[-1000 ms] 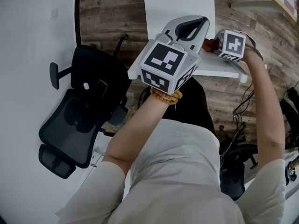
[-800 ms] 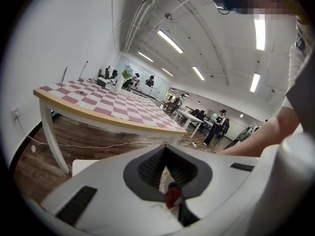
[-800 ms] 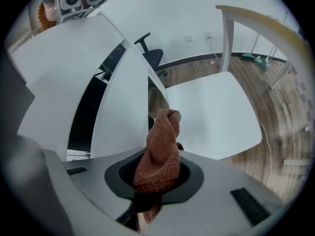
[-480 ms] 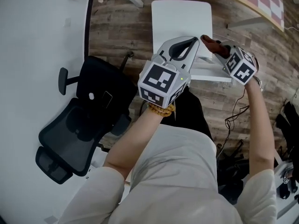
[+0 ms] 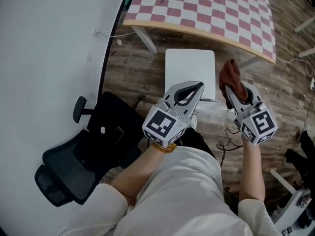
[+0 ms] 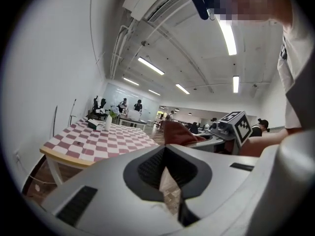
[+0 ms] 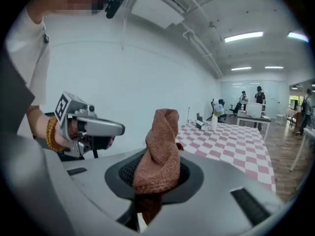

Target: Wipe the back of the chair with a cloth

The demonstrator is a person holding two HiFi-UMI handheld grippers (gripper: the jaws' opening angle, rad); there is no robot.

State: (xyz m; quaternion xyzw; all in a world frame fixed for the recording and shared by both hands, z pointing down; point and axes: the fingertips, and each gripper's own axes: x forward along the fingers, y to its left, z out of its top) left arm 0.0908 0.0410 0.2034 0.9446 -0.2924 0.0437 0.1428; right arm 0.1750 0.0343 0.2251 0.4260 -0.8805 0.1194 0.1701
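A black office chair (image 5: 91,154) stands at the lower left of the head view, beside the white wall, and both grippers are well to its right. My right gripper (image 5: 231,96) is shut on a brown cloth (image 5: 230,78) that sticks up past its fingertips. The right gripper view shows the same cloth (image 7: 160,149) bunched between the jaws of that gripper (image 7: 153,170). My left gripper (image 5: 199,85) is shut with nothing in it, and its jaws meet at the tip (image 6: 165,149). The two grippers are held side by side, above the person's lap.
A small white table (image 5: 189,65) stands just beyond the grippers. Behind it is a long table with a red-and-white checked top (image 5: 206,6). Cables (image 5: 224,144) lie on the wooden floor at the right. The white wall (image 5: 44,58) fills the left side.
The head view has swung forward, so the checked table has come into sight. Both grippers sit lower in the frame and nearer the body. The cloth stays in the right gripper.
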